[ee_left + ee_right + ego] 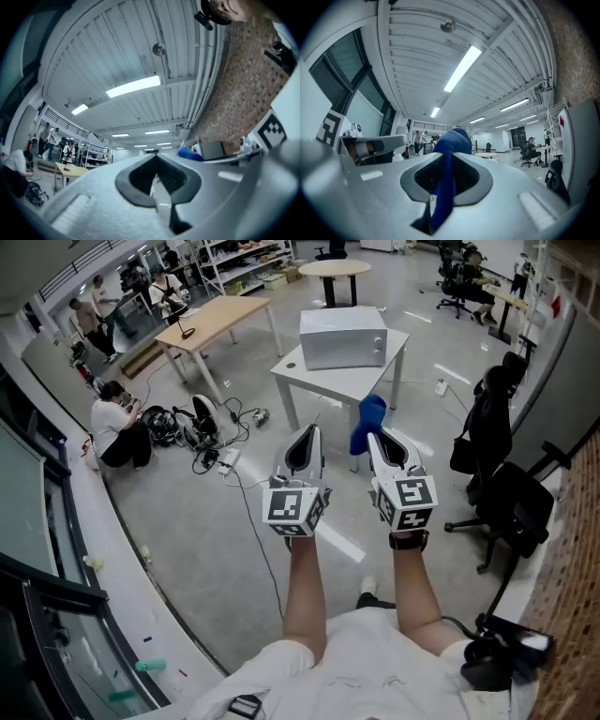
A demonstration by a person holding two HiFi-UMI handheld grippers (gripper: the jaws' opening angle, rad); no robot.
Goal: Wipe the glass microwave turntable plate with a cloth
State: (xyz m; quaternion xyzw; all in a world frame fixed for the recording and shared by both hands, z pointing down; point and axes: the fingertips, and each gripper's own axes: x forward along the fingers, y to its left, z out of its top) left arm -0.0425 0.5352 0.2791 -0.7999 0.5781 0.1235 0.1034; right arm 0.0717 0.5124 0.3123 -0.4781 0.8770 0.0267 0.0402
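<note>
Cloth [444, 187], soft, light and limp, hangs pinched in the closed right gripper [376, 440]; left gripper [310, 432] is closed on nothing; the fragile, slippery plate is unseen, probably inside the far microwave [342, 337].

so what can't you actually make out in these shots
- Turntable plate: it appears in no view. In the head view the microwave shows only its casing, which hides the inside.
- Blue cloth: part of it sits behind the right claw in the head view.
- Small dark object on the wooden table: too small to identify in the head view.
</note>
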